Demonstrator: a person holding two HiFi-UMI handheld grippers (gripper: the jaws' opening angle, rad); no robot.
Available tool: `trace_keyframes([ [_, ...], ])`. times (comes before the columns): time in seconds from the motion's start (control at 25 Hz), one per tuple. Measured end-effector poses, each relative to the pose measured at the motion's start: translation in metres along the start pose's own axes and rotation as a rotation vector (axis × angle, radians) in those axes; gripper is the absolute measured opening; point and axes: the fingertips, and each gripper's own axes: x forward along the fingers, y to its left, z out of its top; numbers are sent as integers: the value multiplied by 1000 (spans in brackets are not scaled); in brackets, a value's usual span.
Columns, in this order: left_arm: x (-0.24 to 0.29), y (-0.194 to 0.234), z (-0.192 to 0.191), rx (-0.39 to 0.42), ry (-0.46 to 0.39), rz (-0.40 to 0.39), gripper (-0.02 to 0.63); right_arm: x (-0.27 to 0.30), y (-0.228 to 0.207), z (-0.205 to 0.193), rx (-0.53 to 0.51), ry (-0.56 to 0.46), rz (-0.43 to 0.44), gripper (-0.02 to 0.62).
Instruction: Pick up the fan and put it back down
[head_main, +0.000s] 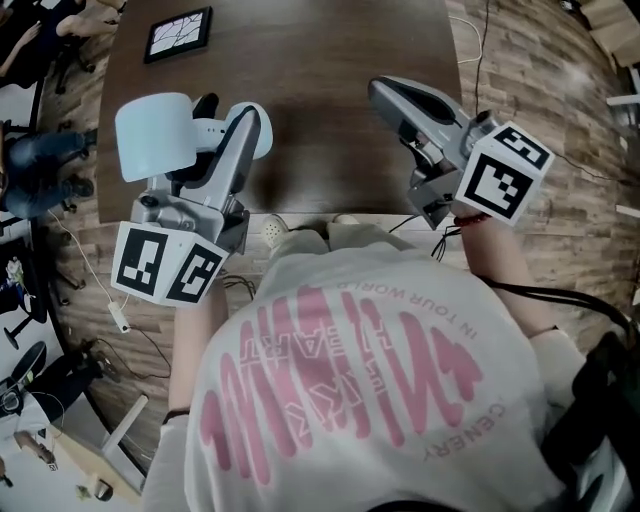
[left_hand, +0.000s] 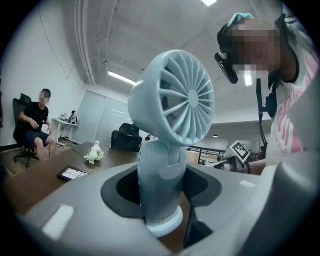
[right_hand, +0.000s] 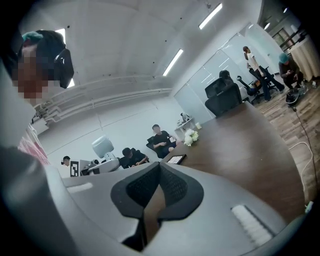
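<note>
The left gripper is pinching the fan by its stem, one jaw on each side. In the left gripper view the fan stands straight up. Its round head is on top and its white foot is at the bottom, just below the jaws. The foot is not on anything, so the fan is up in the air.

In the head view the left gripper holds the fan over the left side of the dark wooden table, near the edge. The table is right under the foot. I think the next move is to go down, so the foot lands flat on the wood. The fan is tall, so it needs to stay straight or it could tip over.

The right gripper is well apart from the fan, over the right side of the table. In the right gripper view the right gripper has its jaws pressed together with nothing in them. The left hand is the one that has the fan
</note>
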Motion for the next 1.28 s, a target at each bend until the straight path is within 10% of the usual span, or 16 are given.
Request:
trace_keyframes([
  [0.76,-70,-6,-20,-70,-45,187,218,6,27,-31,21,107,155,6],
  [1.28,-78,-11,-9,-66,-66,167,219,6,36,-29,14,102,167,6],
])
